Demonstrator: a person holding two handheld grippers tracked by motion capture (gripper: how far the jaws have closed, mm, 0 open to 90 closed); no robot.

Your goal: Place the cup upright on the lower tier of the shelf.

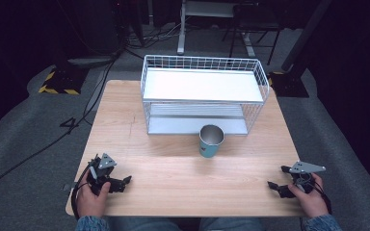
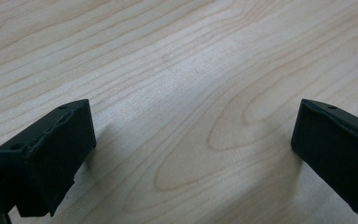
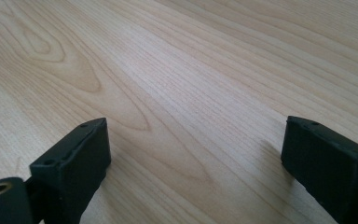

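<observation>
A person sits at a wooden counter (image 1: 173, 183) and holds a pair of tongs in each hand. The left tongs (image 1: 120, 183) rest low on the counter near the front left corner. In the left gripper view the two black jaws stand wide apart, with only bare wood between them. They hold nothing.

The right tongs (image 1: 275, 186) rest low near the front right corner. In the right gripper view these jaws also stand wide apart over bare wood, and they hold nothing too.

A blue cup (image 1: 210, 141) with a shiny inside stands upright in the middle of the counter. It is well apart from both tongs, about halfway between them and farther back. Just behind the cup stands a white wire rack (image 1: 202, 94) with two flat shelves, one above the other.
</observation>
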